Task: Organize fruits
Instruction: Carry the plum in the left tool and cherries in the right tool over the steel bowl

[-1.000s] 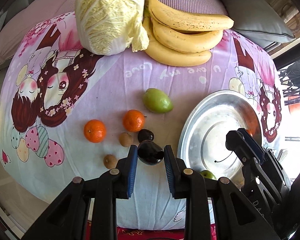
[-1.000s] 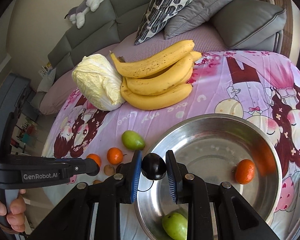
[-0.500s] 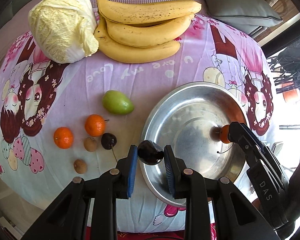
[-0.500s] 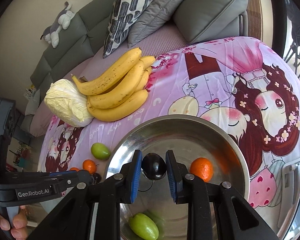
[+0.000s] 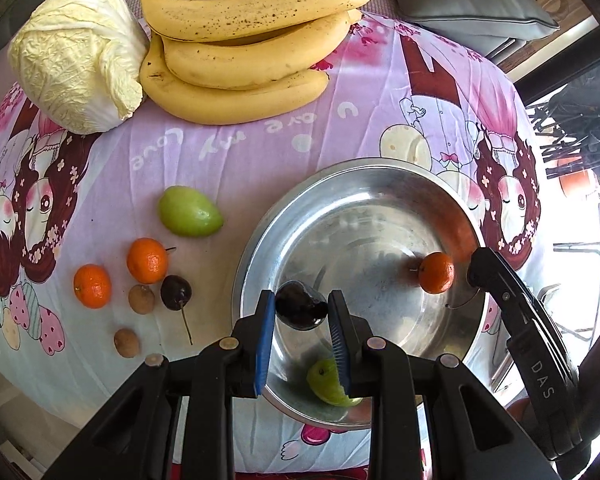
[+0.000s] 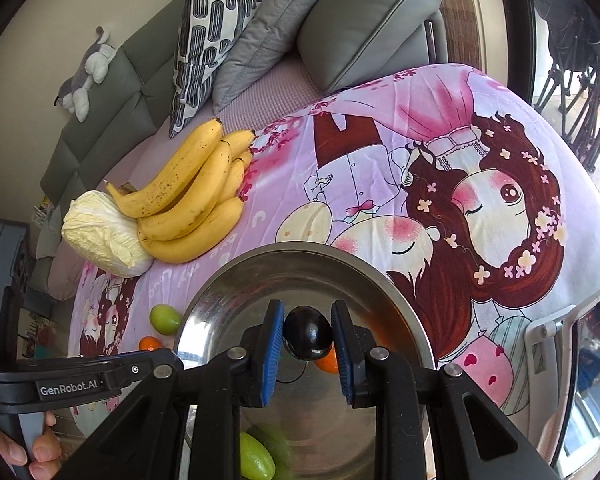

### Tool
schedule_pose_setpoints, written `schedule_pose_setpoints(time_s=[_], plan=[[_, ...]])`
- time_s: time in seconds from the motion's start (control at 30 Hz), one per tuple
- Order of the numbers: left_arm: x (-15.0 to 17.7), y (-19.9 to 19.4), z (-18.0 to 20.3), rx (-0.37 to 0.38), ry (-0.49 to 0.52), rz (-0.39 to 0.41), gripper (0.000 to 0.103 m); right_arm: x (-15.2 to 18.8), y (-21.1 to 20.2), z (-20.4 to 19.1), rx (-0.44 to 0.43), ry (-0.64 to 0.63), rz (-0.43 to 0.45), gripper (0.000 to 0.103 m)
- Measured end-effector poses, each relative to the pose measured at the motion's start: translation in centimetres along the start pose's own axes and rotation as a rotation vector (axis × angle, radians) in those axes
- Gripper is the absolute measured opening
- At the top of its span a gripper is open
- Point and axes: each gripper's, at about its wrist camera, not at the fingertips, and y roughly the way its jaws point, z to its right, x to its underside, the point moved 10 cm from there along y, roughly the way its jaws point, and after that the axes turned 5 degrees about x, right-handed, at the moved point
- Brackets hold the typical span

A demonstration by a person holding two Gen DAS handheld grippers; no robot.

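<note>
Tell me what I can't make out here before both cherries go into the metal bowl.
- Green fruit in the bowl: left wrist view, half hidden by the left tool; blurred in the right wrist view.
- Orange in the bowl: right wrist view, mostly behind the right tool's cherry.
- Metal bowl: near rim covered by tool arms.

Both cherry-laden grippers [image 5: 301, 312] now above bowl [image 5: 260, 256].

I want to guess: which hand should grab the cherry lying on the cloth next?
Left, probably: the cherry lies left of the bowl, near the left tool; the right tool sits farther off.
</note>
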Motion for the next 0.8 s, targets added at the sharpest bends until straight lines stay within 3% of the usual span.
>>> schedule_pose_setpoints(time_s=[0.8], plan=[[0.1,2.5,0.8,-0.012,-0.015,-0.045,0.028,1.5,2.6,-3.4,0.027,-0.117,-0.076,0.026]])
